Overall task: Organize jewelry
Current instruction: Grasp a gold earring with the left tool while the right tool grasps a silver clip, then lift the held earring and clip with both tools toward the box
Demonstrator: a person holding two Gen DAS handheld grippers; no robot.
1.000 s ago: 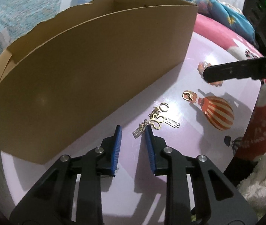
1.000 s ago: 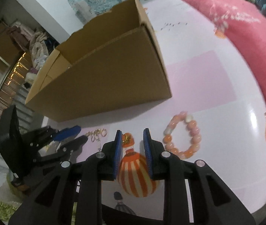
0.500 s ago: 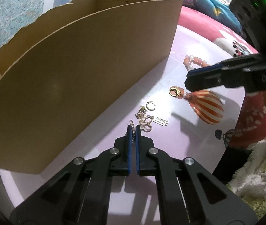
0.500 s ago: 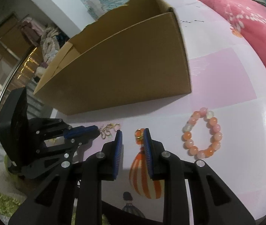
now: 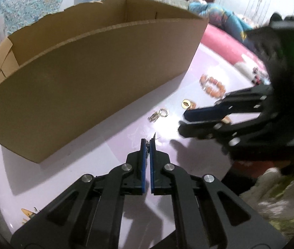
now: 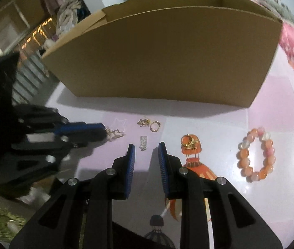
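Item 1: left gripper (image 5: pixel 146 143). Blue-padded fingers, parted around the gold trinkets a second ago, are now pressed together on a small gold looped-wire earring (image 6: pixel 115 133). The charm dangles from the fingertips, seemingly just clear of the surface; contact cannot be ruled out.

Item 2: right gripper (image 6: pixel 145 148). Fingers part-open, nothing between them, pointing down at a small silver rhinestone bar charm (image 6: pixel 143 142) that lies just ahead of the tips.

Item 3: pale pink glossy surface (image 6: pixel 271 112). Ahead of the right fingers lie a gold chain cluster (image 6: pixel 143 122) touching a plain gold ring (image 6: pixel 154 126); to their right, a gold leaf-shaped ring (image 6: pixel 189 142); farther right, an orange-and-pink beaded bracelet (image 6: pixel 255 154).

Item 4: open brown cardboard box (image 5: pixel 97 78). Stands beyond both pairs of fingers; its floor is hidden.

Status: one piece is newly gripped, so transfer to the box looks like the step in hand; the other pieces remain unsorted.
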